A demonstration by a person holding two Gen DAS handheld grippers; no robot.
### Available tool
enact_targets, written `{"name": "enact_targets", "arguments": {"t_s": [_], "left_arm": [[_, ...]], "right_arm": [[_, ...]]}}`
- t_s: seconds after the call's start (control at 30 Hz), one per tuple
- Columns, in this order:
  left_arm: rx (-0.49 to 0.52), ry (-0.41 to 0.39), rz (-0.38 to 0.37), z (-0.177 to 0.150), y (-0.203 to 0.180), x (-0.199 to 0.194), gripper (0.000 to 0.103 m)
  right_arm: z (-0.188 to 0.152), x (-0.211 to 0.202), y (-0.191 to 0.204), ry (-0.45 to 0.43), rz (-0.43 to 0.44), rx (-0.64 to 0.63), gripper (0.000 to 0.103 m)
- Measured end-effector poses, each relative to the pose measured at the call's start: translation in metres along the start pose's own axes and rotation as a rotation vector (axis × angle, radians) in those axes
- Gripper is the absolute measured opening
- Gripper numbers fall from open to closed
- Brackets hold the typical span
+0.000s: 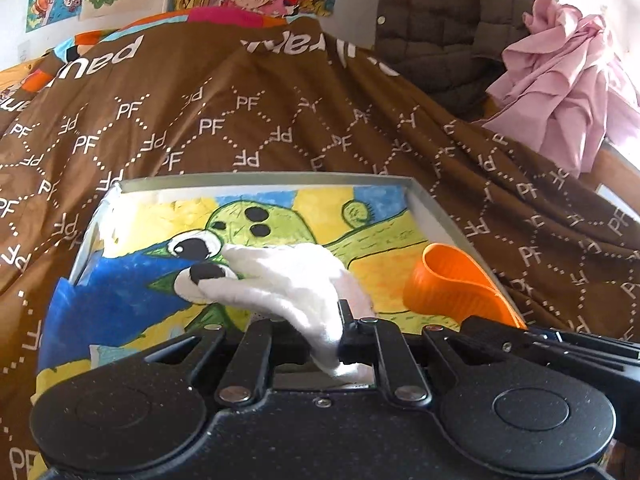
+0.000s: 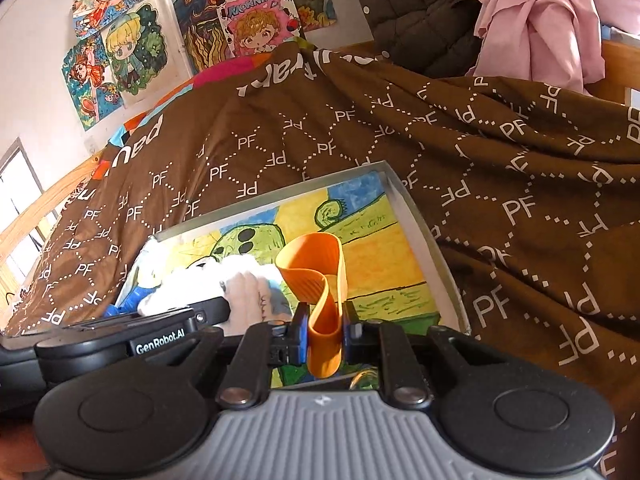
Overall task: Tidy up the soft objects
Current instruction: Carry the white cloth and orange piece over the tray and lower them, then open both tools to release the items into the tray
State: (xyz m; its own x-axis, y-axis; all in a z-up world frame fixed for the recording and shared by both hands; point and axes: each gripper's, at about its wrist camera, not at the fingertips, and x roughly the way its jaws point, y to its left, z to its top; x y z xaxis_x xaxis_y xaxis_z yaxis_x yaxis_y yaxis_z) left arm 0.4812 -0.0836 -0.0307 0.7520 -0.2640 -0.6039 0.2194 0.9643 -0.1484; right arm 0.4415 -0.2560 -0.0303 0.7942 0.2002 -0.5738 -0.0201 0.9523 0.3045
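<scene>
A shallow grey box (image 1: 436, 208) with a colourful cactus painting inside lies on a brown quilt. My left gripper (image 1: 324, 340) is shut on a white fluffy cloth (image 1: 288, 276) and holds it over the box's middle. My right gripper (image 2: 325, 338) is shut on a soft orange ribbed cup (image 2: 316, 268), squeezed flat at its base, over the box's right part. The orange cup also shows in the left wrist view (image 1: 452, 280). The white cloth (image 2: 192, 280) and the box's rim (image 2: 416, 208) show in the right wrist view.
The brown quilt (image 1: 280, 120) with a white PF pattern covers the bed all around the box. A pink cloth (image 1: 560, 76) and a dark padded jacket (image 1: 432, 20) hang at the back right. Drawings (image 2: 132, 52) hang on the wall behind.
</scene>
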Motion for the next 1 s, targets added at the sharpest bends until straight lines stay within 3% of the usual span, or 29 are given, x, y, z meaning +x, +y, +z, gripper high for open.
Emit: {"name": "enact_targets", "arguments": {"t_s": [0.27,0.57,0.67,0.73,0.83,1.0], "left_arm": [[0.0,0.026,0.032,0.0,0.0,0.001,0.02],[-0.01,0.02,0.052,0.002,-0.002,-0.01,0.046],[-0.016,0.008,0.065,0.005,0.0,-0.019,0.054],[-0.019,-0.004,0.08,0.007,0.002,-0.027,0.066],[-0.025,-0.035,0.1,0.011,0.005,-0.042,0.075],[-0.034,-0.102,0.137,0.019,0.008,-0.078,0.094]], "right_arm": [[0.0,0.003,-0.005,0.005,-0.014,0.021,0.022],[0.002,-0.001,-0.015,-0.015,-0.017,0.055,0.03],[0.006,-0.008,-0.018,-0.036,-0.01,0.072,0.041],[0.009,-0.016,-0.019,-0.058,0.001,0.086,0.052],[0.014,-0.03,-0.02,-0.094,0.018,0.1,0.063],[0.02,-0.064,-0.014,-0.159,0.05,0.093,0.078]]}}
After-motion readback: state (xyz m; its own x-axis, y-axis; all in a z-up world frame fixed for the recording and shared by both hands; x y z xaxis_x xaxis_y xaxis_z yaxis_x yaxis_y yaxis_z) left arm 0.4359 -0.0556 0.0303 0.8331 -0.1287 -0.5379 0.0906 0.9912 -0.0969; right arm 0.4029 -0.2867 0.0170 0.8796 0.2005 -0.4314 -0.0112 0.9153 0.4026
